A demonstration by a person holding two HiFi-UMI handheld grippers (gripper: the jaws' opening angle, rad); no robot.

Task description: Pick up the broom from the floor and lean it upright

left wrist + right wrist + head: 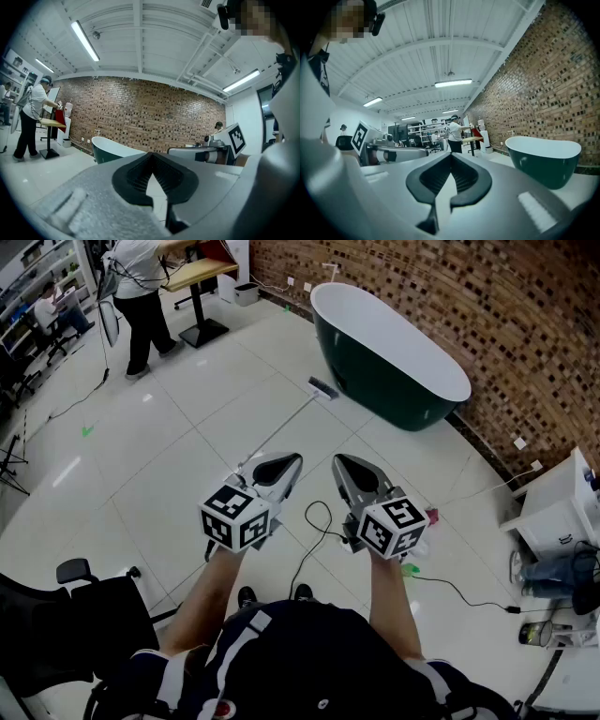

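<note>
Broom (281,428) is lying flat on the white tile floor (178,418), straight out at 12 o'clock from the person doing the task. Its brush head (322,388) is pointing toward 1 o'clock and sitting just beside the dark green bathtub (394,381), which is running along the brick wall (422,296) at around 2 o'clock.

Nobody's touching the broom right now. The left gripper (293,459) and right gripper (340,462) are both hovering level, side by side above the floor. The fingers (136,173) on each one are pressing together at the tips and gripping nothing.

A black cable (314,540) is snaking across the tiles under the grippers. Over at 10 o'clock, well away, another person (141,296) is standing at a desk (197,273).
</note>
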